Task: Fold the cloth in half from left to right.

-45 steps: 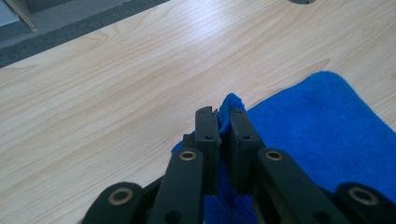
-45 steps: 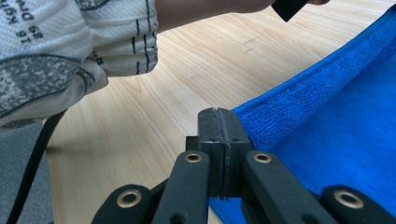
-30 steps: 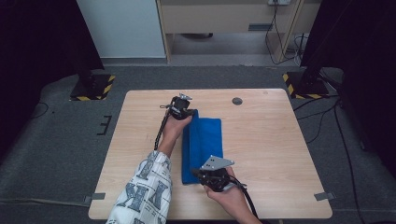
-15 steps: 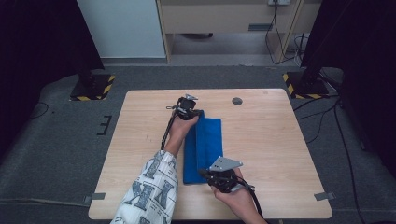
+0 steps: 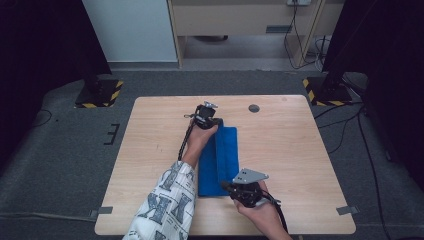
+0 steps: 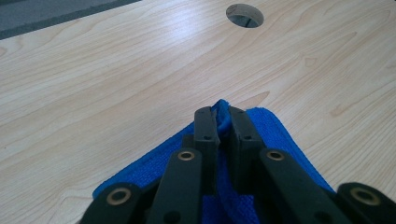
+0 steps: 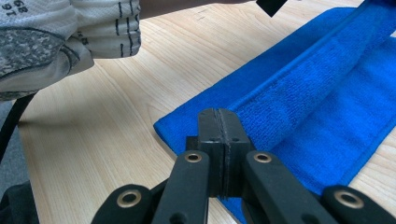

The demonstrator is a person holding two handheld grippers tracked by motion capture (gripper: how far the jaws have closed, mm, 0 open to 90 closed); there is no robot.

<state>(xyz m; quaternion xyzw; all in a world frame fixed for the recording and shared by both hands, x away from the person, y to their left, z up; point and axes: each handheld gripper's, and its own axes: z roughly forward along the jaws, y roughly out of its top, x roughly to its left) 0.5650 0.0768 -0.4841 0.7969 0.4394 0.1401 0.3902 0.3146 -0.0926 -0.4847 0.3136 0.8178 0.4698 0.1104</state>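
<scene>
Cloth-folding from above: I see the blue towel (image 5: 220, 161) lying lengthways mid-table (image 5: 300, 150), my left tongs (image 5: 218, 123) at its far end, my right tongs (image 5: 226, 186) at its near end. Left gripper view: the tongs (image 6: 223, 122) pinch a raised ridge of the far corner, likely to carry that edge across. Right gripper view: the tongs (image 7: 219, 122) are pressed together on the near edge beside a rolled fold, so both ends travel together.
</scene>
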